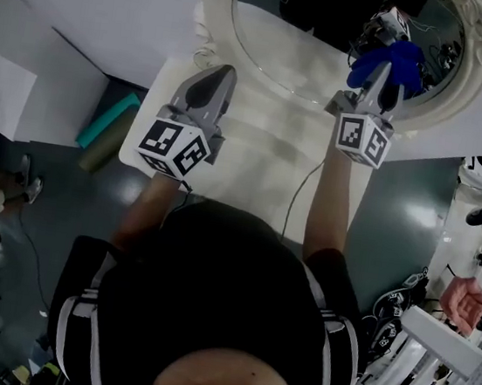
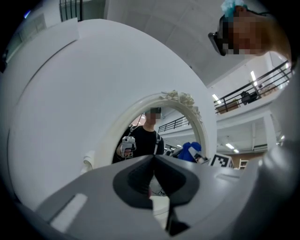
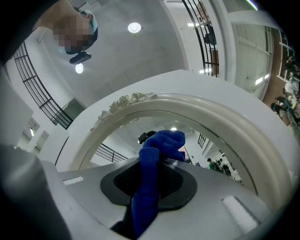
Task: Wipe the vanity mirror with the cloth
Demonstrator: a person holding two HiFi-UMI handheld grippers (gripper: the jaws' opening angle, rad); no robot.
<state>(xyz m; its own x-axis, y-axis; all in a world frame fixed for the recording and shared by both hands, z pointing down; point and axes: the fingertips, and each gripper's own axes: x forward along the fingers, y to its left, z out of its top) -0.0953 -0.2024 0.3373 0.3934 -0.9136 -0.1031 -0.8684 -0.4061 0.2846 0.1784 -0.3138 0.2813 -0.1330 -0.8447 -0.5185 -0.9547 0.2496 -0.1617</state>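
So my right gripper (image 3: 150,183) has its jaws clamped on the blue cloth (image 3: 158,146). It's pinched somewhere around the middle, with a fat bunch sticking out past the tips and a tail hanging back toward me. My left gripper (image 2: 153,164) has its jaws pressed together with nothing between them, so it's basically a spectator, sitting over the white table (image 1: 264,151) just below the left side of the frame. Going outward from there, the bunched end of the cloth is up at the lower right part of the vanity mirror (image 1: 282,47), close inside the ornate cream frame (image 1: 214,12). From the head view it sits right over the glass, but honestly I can't tell whether it's pressing on the surface or hovering just off it. As for progress, the grab is done and the cloth is where it needs to be, so I'd call this the wiping stage. I can't see any smears, streaks or a clean-versus-dirty line on the glass, so there's no way to say how much is covered. My guess is the middle and the whole left side are what's left to wipe.
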